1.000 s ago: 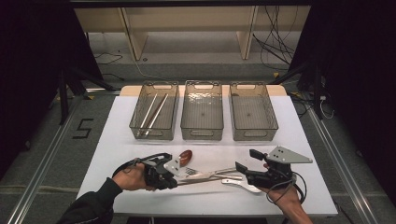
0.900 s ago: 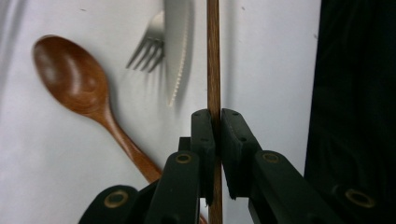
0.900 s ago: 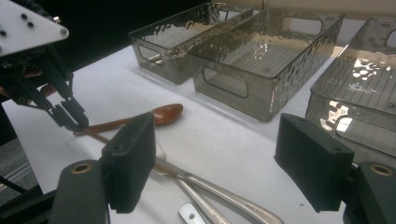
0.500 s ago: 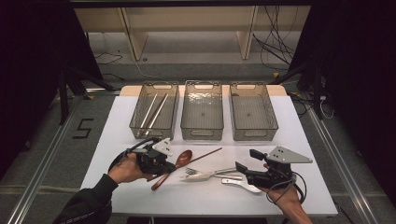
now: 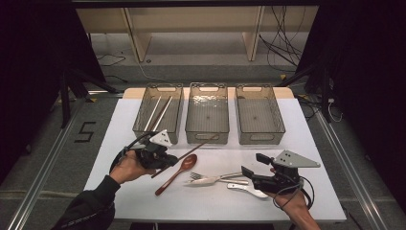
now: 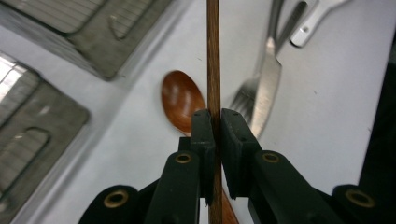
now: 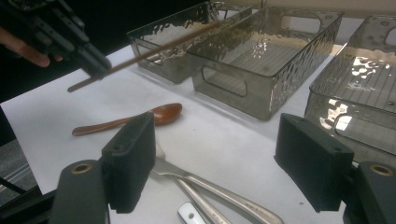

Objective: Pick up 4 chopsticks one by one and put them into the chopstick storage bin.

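Left gripper (image 6: 214, 122) clamps thin brown chopstick (image 6: 213, 56) near its end, light, stiff, likely slippery; right gripper (image 7: 215, 161) gapes empty.

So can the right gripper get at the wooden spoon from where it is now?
Probably yes. The right gripper stands open and holds nothing, and the wooden spoon lies flat on bare table. The fork and other metal cutlery lie between them, so it would likely have to pass over those.
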`<act>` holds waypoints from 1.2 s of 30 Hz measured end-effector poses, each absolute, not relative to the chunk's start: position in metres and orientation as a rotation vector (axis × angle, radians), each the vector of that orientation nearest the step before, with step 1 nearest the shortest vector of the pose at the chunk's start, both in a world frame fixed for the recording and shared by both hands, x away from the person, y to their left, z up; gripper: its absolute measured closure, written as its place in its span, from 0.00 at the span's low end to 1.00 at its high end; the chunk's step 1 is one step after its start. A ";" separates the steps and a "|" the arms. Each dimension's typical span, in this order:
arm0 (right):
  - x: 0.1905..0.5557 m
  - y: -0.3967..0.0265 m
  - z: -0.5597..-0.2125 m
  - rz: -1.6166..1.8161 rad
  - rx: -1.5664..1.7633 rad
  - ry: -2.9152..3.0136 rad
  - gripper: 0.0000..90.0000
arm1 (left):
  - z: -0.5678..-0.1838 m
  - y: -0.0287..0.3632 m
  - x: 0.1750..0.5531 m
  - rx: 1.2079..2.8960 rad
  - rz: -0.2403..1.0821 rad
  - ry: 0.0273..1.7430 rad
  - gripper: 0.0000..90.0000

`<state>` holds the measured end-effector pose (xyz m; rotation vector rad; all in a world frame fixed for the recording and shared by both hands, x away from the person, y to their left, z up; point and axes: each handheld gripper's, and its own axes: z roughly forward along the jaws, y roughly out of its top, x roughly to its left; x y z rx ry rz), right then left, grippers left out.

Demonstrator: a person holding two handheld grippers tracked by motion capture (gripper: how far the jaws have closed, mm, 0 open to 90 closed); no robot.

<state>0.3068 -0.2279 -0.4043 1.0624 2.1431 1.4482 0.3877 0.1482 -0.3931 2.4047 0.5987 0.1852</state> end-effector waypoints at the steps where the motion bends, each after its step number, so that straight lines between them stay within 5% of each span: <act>1: 0.307 -0.228 -0.404 1.448 1.063 2.143 0.33 | -0.391 0.150 0.390 2.395 0.190 0.611 0.93; 36: 0.307 -0.229 -0.404 1.451 1.068 2.140 0.33 | -0.360 0.193 0.464 2.082 0.366 0.954 0.93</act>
